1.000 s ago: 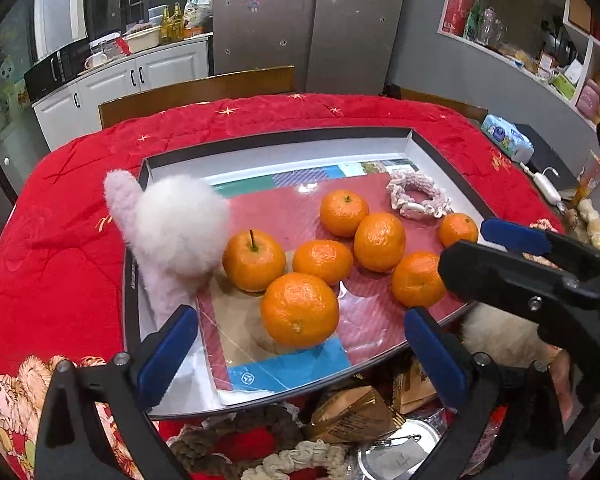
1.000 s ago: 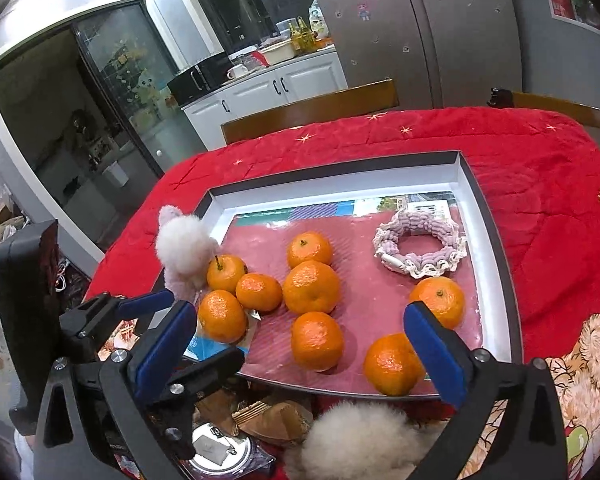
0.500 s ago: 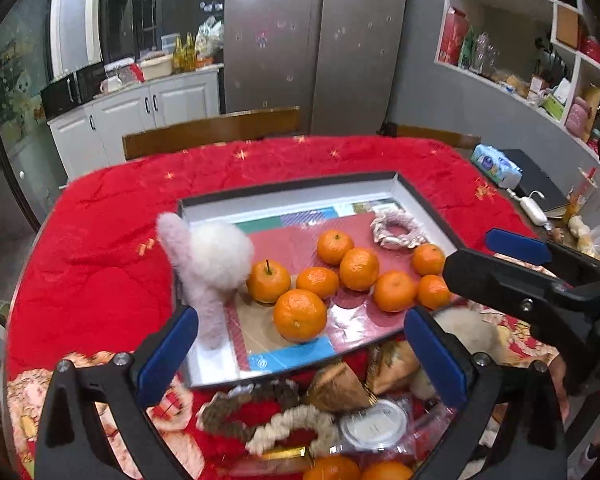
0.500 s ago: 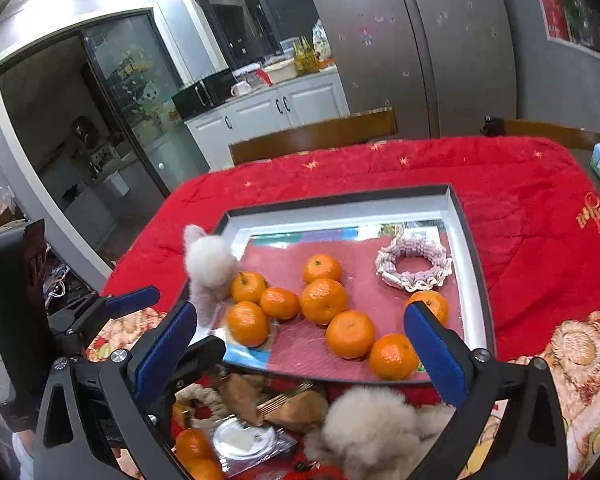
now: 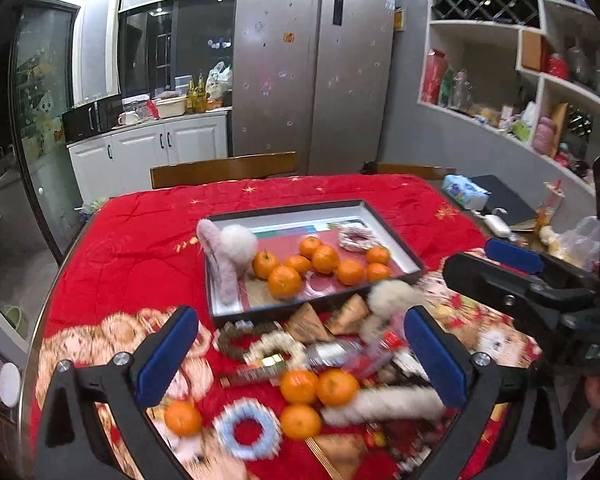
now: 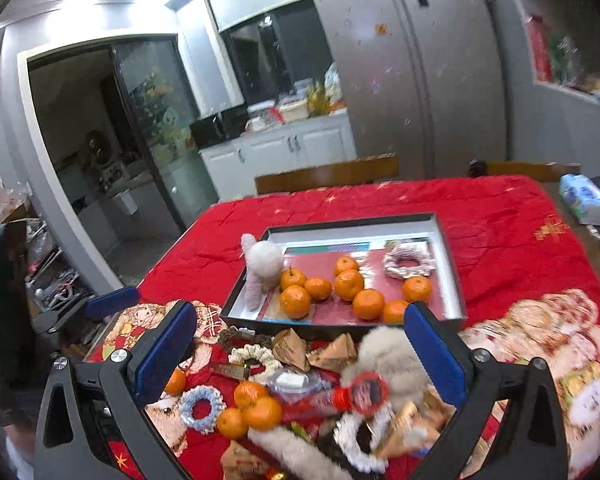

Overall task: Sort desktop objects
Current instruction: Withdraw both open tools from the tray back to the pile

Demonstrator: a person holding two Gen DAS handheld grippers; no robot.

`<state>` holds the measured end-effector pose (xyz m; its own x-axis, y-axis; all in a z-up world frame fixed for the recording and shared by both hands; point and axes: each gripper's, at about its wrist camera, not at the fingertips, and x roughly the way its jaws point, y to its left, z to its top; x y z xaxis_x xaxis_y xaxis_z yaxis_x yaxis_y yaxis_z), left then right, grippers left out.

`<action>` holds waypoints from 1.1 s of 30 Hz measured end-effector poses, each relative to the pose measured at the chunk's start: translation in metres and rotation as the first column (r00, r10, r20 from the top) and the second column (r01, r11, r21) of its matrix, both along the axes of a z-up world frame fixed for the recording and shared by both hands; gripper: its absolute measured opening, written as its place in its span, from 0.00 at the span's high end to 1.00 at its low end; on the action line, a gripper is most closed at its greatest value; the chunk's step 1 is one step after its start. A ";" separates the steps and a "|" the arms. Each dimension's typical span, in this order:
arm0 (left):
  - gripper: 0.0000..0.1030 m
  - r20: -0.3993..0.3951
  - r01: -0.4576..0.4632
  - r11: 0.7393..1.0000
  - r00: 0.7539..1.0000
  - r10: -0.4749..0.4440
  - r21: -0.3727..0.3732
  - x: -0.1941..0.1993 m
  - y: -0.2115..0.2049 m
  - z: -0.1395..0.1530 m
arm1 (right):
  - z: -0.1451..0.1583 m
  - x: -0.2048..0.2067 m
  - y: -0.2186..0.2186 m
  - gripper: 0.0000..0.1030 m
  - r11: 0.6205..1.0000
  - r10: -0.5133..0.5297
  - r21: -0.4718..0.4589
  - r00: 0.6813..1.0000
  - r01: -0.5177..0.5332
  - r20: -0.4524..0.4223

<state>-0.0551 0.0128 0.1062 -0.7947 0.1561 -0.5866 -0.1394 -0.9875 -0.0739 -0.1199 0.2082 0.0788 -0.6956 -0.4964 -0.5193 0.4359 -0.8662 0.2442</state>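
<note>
Both tongs, left gripper and right gripper, gape empty above the red tablecloth. At twelve o'clock, the tray holds seven sorted oranges; the clutter pile at six o'clock remains. Only the right view shows the red-rimmed mirror.

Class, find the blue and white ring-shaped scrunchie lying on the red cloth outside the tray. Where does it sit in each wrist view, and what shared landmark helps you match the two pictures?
Left wrist view: blue and white scrunchie lies bottom centre, blurred, between the open fingers.
Right wrist view: the scrunchie lies lower left, beside the left finger.
Shared landmark: the cluster of three loose oranges just right of it.
</note>
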 end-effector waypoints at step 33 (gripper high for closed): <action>0.00 -0.014 -0.020 0.995 1.000 0.022 0.095 0.129 -0.017 -0.081 | -0.052 0.142 0.057 0.00 0.996 -0.074 0.041 0.987 0.081 -0.144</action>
<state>0.0735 -0.0042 0.0247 -0.8071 0.1934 -0.5578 -0.1205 -0.9789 -0.1650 0.0218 0.2650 0.0268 -0.7997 -0.4155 -0.4334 0.3943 -0.9078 0.1429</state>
